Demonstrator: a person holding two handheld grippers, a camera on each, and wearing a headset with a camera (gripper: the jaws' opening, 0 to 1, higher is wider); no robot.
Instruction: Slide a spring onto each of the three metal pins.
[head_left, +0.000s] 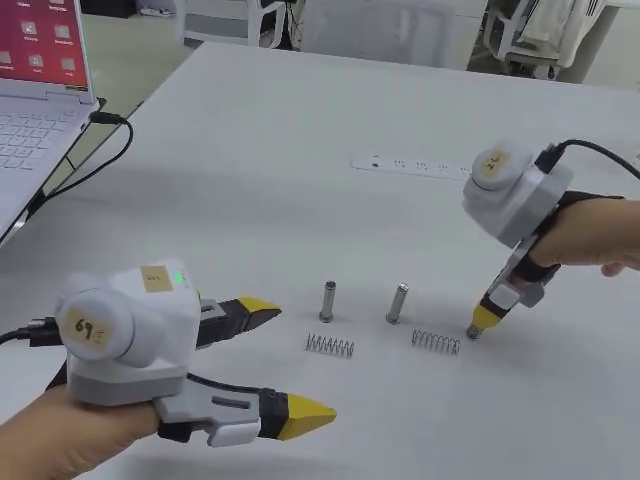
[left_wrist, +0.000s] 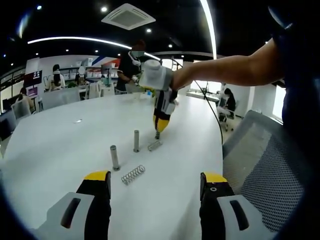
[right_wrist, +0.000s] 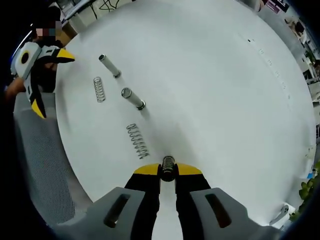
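Observation:
Two bare metal pins (head_left: 327, 300) (head_left: 397, 303) stand upright mid-table. A loose spring (head_left: 330, 346) lies in front of the left pin, and another spring (head_left: 436, 342) lies right of it. My right gripper (head_left: 480, 322) points down at the table just right of that second spring. In the right gripper view it (right_wrist: 168, 172) is shut on a coiled spring (right_wrist: 168, 166), which seems to sit on a third pin. My left gripper (head_left: 290, 360) hovers open and empty at the near left. From the left gripper view the pins (left_wrist: 115, 157) (left_wrist: 136, 141) stand ahead of the open jaws.
A laptop (head_left: 30, 100) with a black cable (head_left: 100, 160) sits at the far left edge. A white power strip (head_left: 410, 166) lies behind the pins. A grey mesh chair (left_wrist: 265, 165) stands beside the table, and people stand in the background.

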